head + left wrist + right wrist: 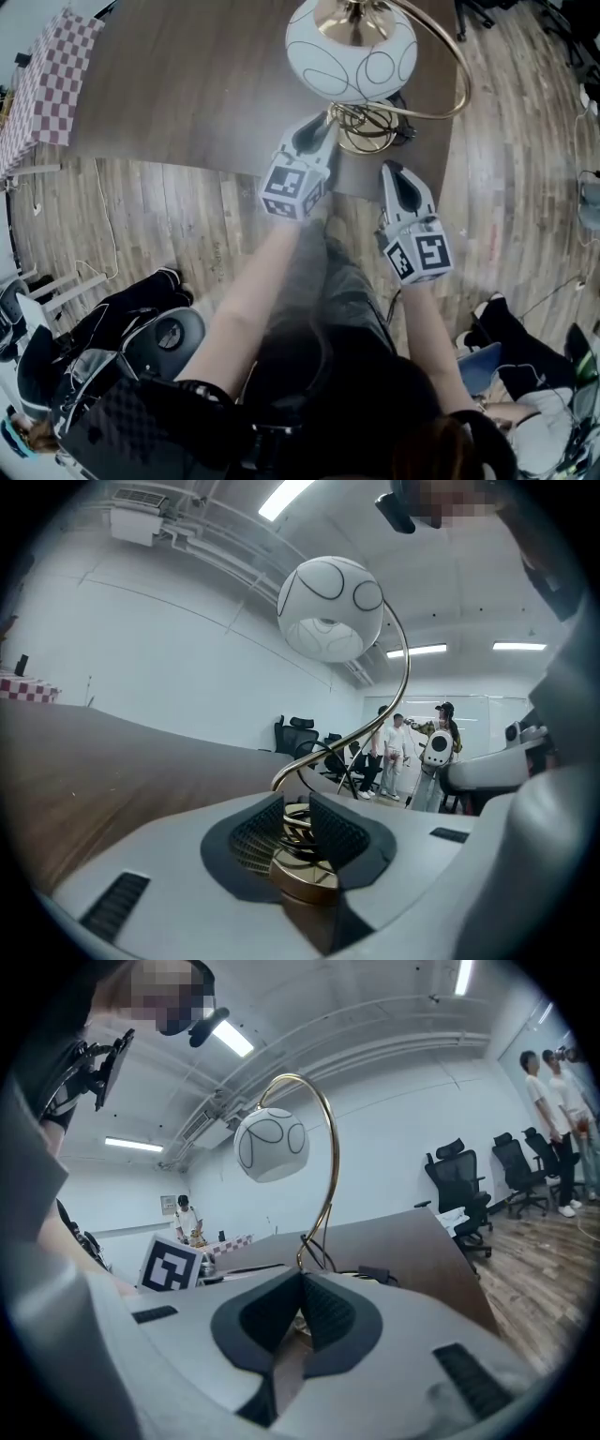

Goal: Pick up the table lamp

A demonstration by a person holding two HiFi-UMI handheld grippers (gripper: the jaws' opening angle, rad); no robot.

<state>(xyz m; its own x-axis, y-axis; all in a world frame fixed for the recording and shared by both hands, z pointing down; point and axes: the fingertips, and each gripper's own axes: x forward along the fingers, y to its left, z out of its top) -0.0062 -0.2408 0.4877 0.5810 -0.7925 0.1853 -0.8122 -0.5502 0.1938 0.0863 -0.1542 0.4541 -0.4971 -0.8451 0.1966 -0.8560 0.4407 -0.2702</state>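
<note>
The table lamp stands at the near edge of a brown table. It has a white globe shade with thin black lines, a curved gold arm and a round gold base with coiled rings. My left gripper is at the base's left side; in the left gripper view its jaws stand a little apart, with the gold base between them and the shade above. My right gripper is shut and empty, just short of the table edge, right of the base; its own view shows the shade.
A black cable and plug lie by the base. A checkered cloth covers a table at far left. Black office chairs stand on the wood floor near left. People stand at the far end of the room.
</note>
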